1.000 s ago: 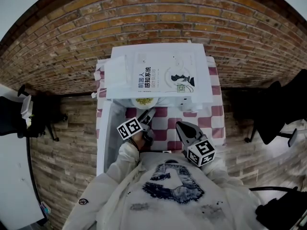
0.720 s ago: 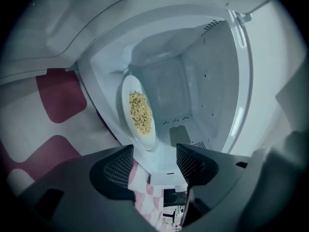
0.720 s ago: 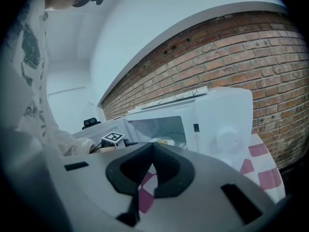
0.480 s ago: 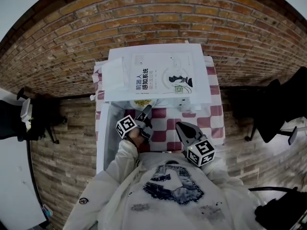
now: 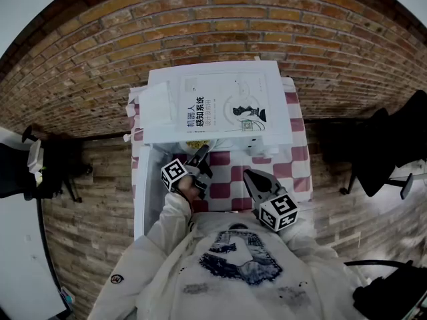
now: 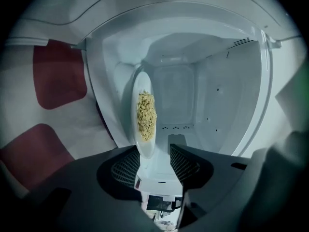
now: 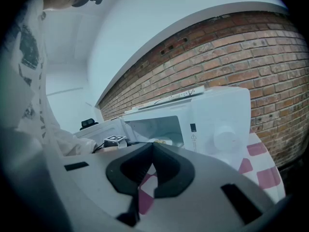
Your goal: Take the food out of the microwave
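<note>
A white plate (image 6: pixel 143 139) with yellowish food (image 6: pixel 146 112) sits in the open white microwave (image 5: pixel 220 105). In the left gripper view it appears edge-on because the view is rolled. My left gripper (image 6: pixel 154 161) reaches into the cavity mouth. Its jaws are closing with the plate's near rim between the pads, and no firm squeeze shows. In the head view the left gripper (image 5: pixel 200 156) is at the microwave's front, with the food (image 5: pixel 197 143) just beyond. My right gripper (image 5: pixel 248 174) hovers over the checked cloth, shut and empty, right of the left one. In its own view the right gripper (image 7: pixel 152 146) faces the microwave (image 7: pixel 212 124).
The microwave door (image 5: pixel 148 192) hangs open at the left, beside my left arm. A printed sheet (image 5: pixel 227 105) covers the microwave's top. The red-and-white checked tablecloth (image 5: pixel 297 169) shows in front of the microwave. A brick wall (image 5: pixel 220 25) stands behind, and dark chairs (image 5: pixel 393 152) flank the table.
My left gripper has edged forward to the microwave's mouth and rolled, and its jaws have narrowed around the plate's rim. The right gripper has stayed put.
</note>
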A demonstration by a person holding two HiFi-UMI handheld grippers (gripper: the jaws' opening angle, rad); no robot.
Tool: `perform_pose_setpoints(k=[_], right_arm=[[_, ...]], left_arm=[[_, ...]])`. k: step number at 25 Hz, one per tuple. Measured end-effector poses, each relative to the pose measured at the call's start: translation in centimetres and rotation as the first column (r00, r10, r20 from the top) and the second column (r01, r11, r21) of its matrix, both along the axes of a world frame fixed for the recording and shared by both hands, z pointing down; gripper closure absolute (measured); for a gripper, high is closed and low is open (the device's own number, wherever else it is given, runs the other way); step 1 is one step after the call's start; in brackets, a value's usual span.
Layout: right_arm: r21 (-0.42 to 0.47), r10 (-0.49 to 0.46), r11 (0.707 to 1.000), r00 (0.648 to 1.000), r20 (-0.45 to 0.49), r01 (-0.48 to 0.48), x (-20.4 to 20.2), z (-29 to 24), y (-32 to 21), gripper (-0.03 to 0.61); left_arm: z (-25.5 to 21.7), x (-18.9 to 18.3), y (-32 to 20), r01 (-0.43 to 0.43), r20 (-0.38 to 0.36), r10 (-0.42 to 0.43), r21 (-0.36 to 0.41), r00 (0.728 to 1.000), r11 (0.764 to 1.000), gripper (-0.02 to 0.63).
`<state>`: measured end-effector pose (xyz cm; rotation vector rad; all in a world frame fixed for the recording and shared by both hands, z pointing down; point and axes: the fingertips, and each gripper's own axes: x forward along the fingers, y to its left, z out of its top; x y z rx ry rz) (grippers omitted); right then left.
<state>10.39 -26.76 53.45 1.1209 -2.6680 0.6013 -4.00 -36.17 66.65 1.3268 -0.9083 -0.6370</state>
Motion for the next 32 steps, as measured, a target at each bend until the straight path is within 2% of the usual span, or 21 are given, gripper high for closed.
perform_pose_setpoints(k=[4,11,14,32], right_arm=[[-0.006,0.004,1.000,1.000,-0.003,-0.004,0.2,0.2,0.0,0.563],[-0.013,0.015,1.000,1.000,-0.006,-0.015,0.7,0.5,0.0,0.564],[-0.015,0.020,1.000,1.000,-0.006,-0.020,0.8,0.6,0.0,0.563],[-0.032,0.033,0.999,0.999,-0.008,-0.033,0.9,0.8,0.3,0.563]], left_arm=[[0.4,0.5,0.0,-0.013,-0.036,0.012,-0.023,0.999,1.000,0.433],[1.5,0.8,0.1,-0.013,-0.057,0.009,-0.071,0.998,0.997,0.537],[1.7,0.9,0.2,-0.012,-0.064,0.007,-0.083,0.998,0.996,0.560],[1.4,0.4,0.5,0.020,-0.127,-0.030,-0.080,0.991,0.997,0.589]])
